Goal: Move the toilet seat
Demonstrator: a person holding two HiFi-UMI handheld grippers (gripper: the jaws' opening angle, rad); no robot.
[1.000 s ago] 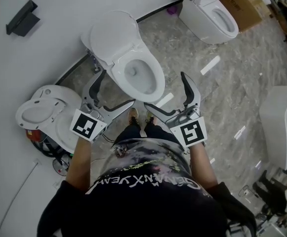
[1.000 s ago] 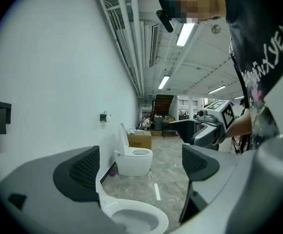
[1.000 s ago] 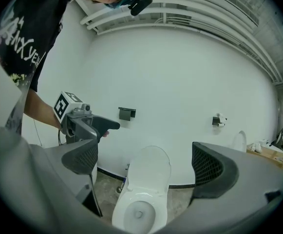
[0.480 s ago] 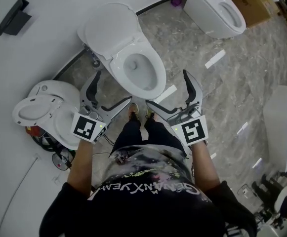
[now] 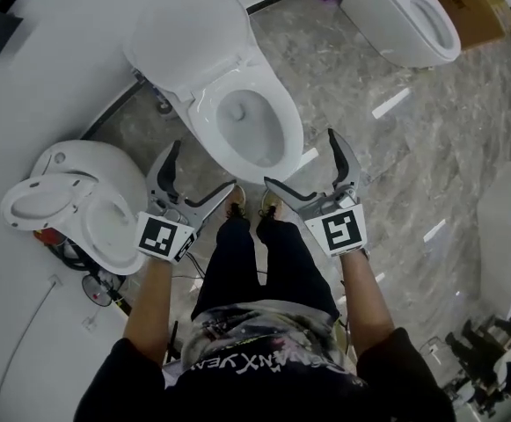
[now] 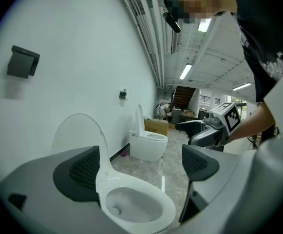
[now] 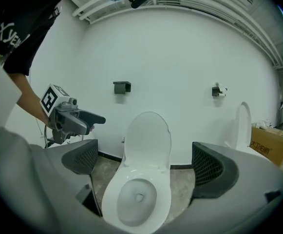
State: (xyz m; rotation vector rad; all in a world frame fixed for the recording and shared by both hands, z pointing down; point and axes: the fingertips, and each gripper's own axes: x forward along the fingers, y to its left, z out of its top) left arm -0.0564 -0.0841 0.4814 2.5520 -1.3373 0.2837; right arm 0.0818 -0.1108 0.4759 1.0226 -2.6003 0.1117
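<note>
Grey marbled floor [image 5: 387,174] meets a white wall [image 5: 62,69]. The left gripper [image 5: 204,164] and right gripper [image 5: 299,156] hang with fingers spread wide, gripping nothing, so the move looks not yet begun. Beyond the fingertips, past the open bowl [image 5: 246,121], the toilet seat [image 5: 189,29] stands raised against the wall. A second toilet [image 5: 70,200] sits outside the left fingers; nothing blocks the reach

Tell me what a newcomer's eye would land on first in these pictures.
The white toilet at the centre of the head view draws the eye first, its toilet seat raised against the wall. The left claw and right claw are held on either side of the bowl's front, both open and empty. A second toilet stands at the upper right and a third toilet sits by the wall on the left.
</note>
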